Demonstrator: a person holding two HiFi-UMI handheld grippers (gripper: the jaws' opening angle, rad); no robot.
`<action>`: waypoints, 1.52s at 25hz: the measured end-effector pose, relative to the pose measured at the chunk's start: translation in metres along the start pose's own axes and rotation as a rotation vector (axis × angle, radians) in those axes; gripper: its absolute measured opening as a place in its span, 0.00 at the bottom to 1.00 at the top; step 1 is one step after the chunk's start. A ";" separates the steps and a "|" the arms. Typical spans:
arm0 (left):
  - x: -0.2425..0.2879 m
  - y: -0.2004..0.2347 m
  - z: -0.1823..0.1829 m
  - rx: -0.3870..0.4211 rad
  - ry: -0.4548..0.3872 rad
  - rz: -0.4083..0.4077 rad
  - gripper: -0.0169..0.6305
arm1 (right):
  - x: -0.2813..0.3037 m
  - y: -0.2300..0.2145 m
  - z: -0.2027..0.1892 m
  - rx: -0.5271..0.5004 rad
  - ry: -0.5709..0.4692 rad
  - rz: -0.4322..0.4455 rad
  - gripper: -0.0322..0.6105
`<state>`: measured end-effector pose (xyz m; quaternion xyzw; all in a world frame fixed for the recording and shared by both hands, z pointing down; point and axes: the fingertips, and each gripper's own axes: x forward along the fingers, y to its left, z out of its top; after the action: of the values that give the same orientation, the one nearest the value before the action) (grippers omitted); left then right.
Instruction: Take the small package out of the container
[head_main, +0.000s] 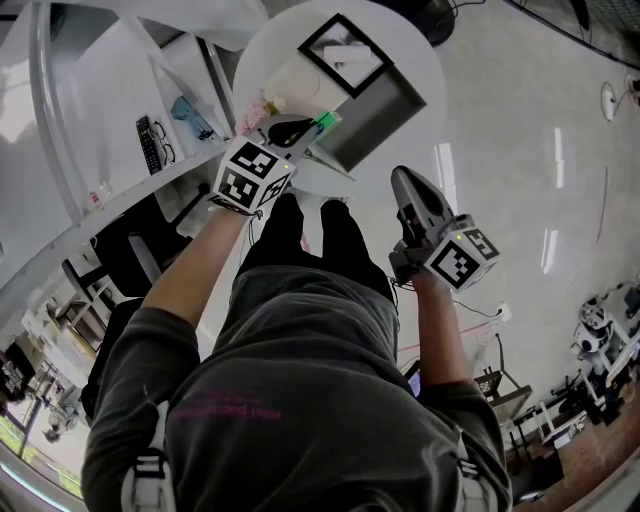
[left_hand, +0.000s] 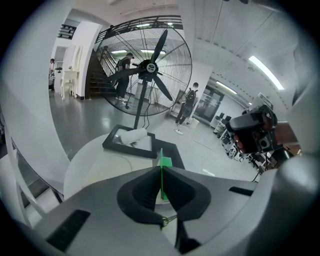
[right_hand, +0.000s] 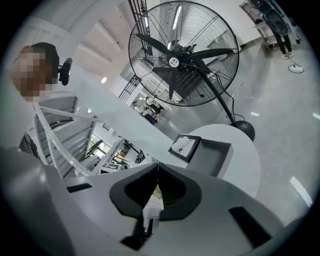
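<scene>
Head view: the left gripper (head_main: 300, 128) is closed on the small package (head_main: 325, 122). This is a thin green piece that projects past the jaw tips toward the grey container (head_main: 390, 105), which stands just ahead of it on the round white table (head_main: 425, 60). A black-framed tray (head_main: 322, 32) lies beyond the container. The right gripper (head_main: 403, 178) hangs off the table's near edge, well apart from the left, its tips toward the container. The marker cube (head_main: 250, 175) behind the left jaws carries black-and-white squares only. The pink print on the person's shirt (head_main: 225, 410) is too small to read. Left gripper view: both jaws press onto the package, seen edge-on as an upright green line (long axis running up and forward out of the jaws). Its faces are turned aside, so any label cannot be read. Right gripper view: the jaws meet with nothing between them. The table, the tray and a large fan (right_hand: 180, 55) stand ahead.
</scene>
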<state>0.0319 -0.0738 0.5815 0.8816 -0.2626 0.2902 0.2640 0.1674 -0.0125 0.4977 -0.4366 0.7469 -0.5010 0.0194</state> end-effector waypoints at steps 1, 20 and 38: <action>-0.005 -0.002 0.004 0.004 -0.012 -0.004 0.06 | 0.000 0.002 0.001 -0.006 -0.007 0.000 0.08; -0.122 -0.022 0.070 0.032 -0.251 -0.043 0.06 | 0.006 0.080 0.012 -0.115 -0.089 0.043 0.08; -0.214 -0.026 0.100 0.073 -0.426 -0.096 0.06 | 0.013 0.156 0.015 -0.222 -0.166 0.060 0.08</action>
<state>-0.0632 -0.0502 0.3652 0.9434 -0.2596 0.0939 0.1840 0.0678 -0.0137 0.3758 -0.4535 0.8062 -0.3769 0.0475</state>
